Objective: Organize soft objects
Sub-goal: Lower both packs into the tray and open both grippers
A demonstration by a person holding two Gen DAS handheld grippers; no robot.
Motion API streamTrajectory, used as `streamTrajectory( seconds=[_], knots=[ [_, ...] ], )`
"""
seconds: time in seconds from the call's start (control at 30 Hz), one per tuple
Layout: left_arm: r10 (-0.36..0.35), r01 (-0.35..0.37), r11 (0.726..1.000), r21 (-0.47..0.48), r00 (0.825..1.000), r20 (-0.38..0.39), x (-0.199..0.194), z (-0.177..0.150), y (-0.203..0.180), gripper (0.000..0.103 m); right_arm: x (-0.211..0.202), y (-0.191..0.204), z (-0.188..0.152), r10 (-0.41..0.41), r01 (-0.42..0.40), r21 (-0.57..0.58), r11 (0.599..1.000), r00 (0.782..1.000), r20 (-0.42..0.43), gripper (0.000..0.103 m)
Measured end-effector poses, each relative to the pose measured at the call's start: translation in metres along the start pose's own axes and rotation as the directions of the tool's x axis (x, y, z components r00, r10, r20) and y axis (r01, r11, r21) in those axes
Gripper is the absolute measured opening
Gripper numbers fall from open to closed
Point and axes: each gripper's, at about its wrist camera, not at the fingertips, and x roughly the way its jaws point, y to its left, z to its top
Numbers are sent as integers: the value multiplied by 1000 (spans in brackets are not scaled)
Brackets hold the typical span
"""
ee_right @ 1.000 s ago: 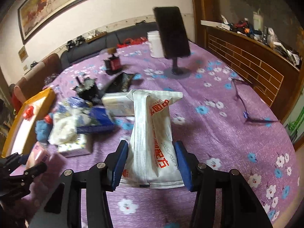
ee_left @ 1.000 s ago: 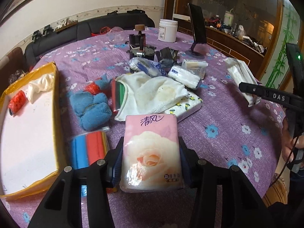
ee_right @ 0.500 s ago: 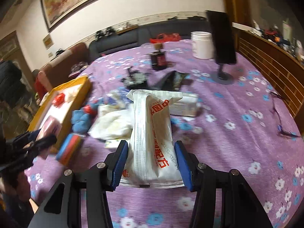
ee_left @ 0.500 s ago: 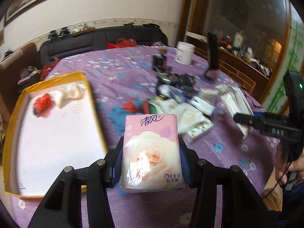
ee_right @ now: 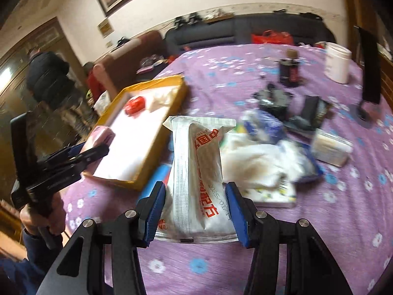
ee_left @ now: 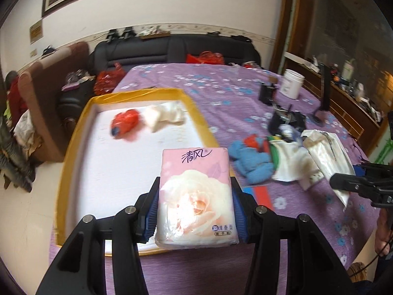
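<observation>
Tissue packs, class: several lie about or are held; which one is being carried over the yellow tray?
The pink rose-printed pack, clamped in the left gripper; the others are white.

A round table under a purple flowered cloth (ee_left: 221, 93) carries a yellow-rimmed tray (ee_left: 73, 147), which lies ahead and left of the left jaws. Ahead and right of those jaws sits a heap of blue fuzzy cloth (ee_left: 253, 162), white cloths (ee_left: 292, 162) and tissue packs. Farther beyond stand a white jar (ee_left: 292, 83), a dark stand (ee_left: 324, 93) and small black items (ee_left: 285, 120).
</observation>
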Motion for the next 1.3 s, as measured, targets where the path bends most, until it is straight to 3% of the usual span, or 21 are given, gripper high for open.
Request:
streamTrajectory(
  seconds=[0.3,0.57,0.77,0.97,1.13,1.3],
  knots=[
    [62,-63,998,-16,996,-71,1,26,50,50,27,69,43,78,-85,-111,990,995,-69,55],
    [82,-99,993,-69,971,-223,51,47,93,50,94,109,73,97,-119,-120,986,979,-177,56],
    [119,-141,988,-58,949,-291,82,60,112,50,151,122,87,54,-85,-114,990,966,-255,56],
    [154,-173,985,-15,911,-382,121,70,124,50,190,129,99,-11,-31,-139,990,956,-292,56],
    [170,-193,981,-20,906,-387,141,84,132,51,216,125,119,-57,20,-133,991,958,-282,56],
    [177,-201,979,-26,912,-370,155,100,139,51,234,123,135,-92,58,-138,989,964,-251,56]
  ],
)
